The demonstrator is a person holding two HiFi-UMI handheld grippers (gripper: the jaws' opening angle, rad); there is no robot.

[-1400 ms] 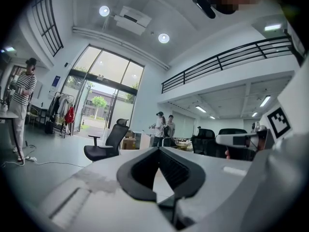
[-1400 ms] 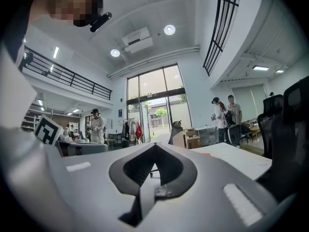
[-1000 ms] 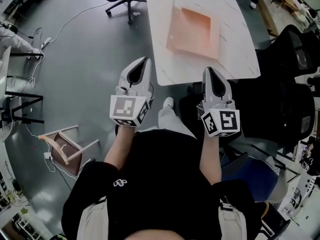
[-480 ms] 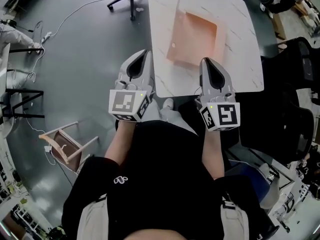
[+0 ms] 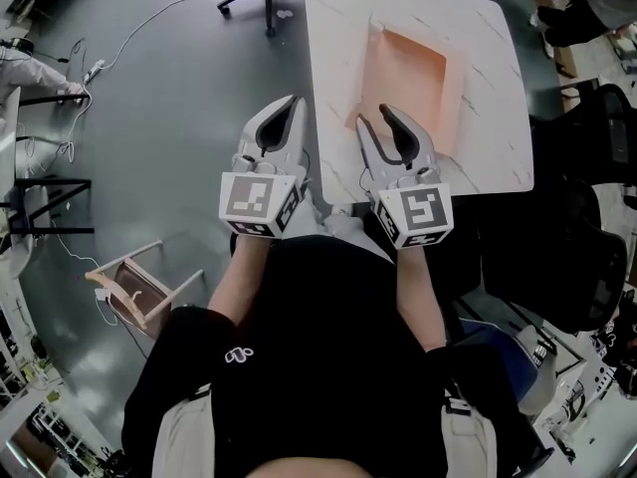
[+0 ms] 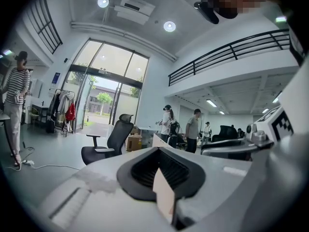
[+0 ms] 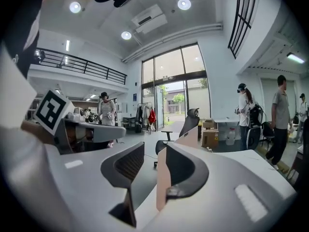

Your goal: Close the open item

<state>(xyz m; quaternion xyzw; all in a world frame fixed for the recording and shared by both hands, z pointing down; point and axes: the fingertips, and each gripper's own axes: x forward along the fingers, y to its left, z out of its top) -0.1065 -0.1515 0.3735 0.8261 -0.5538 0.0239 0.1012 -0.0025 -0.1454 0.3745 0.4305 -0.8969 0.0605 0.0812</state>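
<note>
At the table's (image 5: 498, 98) near edge, right tongs (image 5: 376, 116) are opening empty; left tongs (image 5: 290, 102) closed.

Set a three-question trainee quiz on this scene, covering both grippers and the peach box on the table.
1. True or false: the left gripper has its jaws wide apart.
2. Multiple choice: the peach box lies on A) the floor, B) the white table, C) a chair seat.
3. Fill in: in the right gripper view, what stands between the jaws of the right gripper is ____ (the box / nothing).

Key: 1 false, the jaws are together. 2 B. 3 nothing; those jaws are opening with only a bare gap between them.
</note>
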